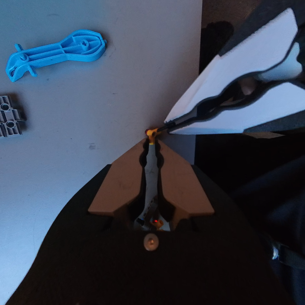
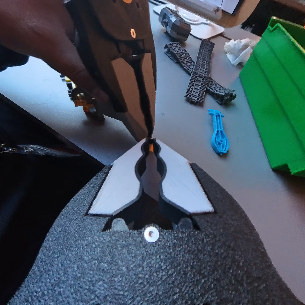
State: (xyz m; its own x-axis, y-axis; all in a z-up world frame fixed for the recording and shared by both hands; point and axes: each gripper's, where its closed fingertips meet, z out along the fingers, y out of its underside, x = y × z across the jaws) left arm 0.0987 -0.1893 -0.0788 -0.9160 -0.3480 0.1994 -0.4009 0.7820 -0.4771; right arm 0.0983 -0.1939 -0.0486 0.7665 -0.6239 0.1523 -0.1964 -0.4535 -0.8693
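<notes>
My left gripper [image 1: 151, 140], with tan fingers, is shut on a small yellow connector [image 1: 151, 133] that has a red end and sticks out past the tips. My right gripper [image 1: 167, 127], with white fingers, comes in from the right and is shut on a thin black axle [image 1: 162, 129] that meets the side of the connector. In the right wrist view my right gripper [image 2: 150, 140] is tip to tip with the left gripper [image 2: 149, 134], which hangs down from above in a hand [image 2: 41, 38]. A bit of the yellow connector [image 2: 151, 147] shows between the white fingers.
Both grippers meet over the grey table's [image 1: 115, 82] near edge. On it lie a blue plastic tool [image 2: 219, 133], also in the left wrist view [image 1: 54, 54], crossed black tracks [image 2: 199, 72], a grey block [image 1: 9, 115], a grey brick model [image 2: 175, 23], crumpled tissue [image 2: 237, 49] and a small yellow-black model [image 2: 84, 100]. A green bin [image 2: 280, 99] stands right. Both grippers' tips are close together, under 4 cm apart.
</notes>
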